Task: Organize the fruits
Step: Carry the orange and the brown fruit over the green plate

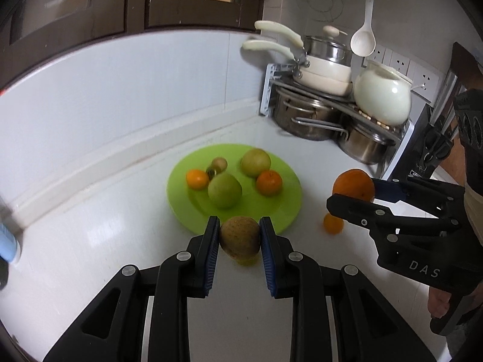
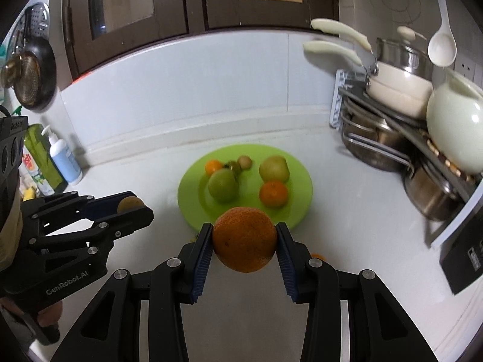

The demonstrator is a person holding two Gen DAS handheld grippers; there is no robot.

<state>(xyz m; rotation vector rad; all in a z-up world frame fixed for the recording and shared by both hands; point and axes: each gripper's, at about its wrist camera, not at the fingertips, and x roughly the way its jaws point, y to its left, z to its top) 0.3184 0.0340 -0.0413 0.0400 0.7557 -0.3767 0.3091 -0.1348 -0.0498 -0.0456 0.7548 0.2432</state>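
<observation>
blurred green plate (image 1: 280, 208); left gripper (image 1: 240, 236) clamps kiwi (image 1: 240, 235), right gripper (image 2: 244, 241) clamps orange (image 2: 244, 238).

Blurred plate fruits (image 1: 215, 169) (kiwis, perhaps)

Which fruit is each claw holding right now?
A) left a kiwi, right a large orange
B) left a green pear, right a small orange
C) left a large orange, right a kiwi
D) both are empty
A: the left claw pinches a brown kiwi between its pads, and the right claw clamps a large orange, both above the counter short of the green plate.
</observation>
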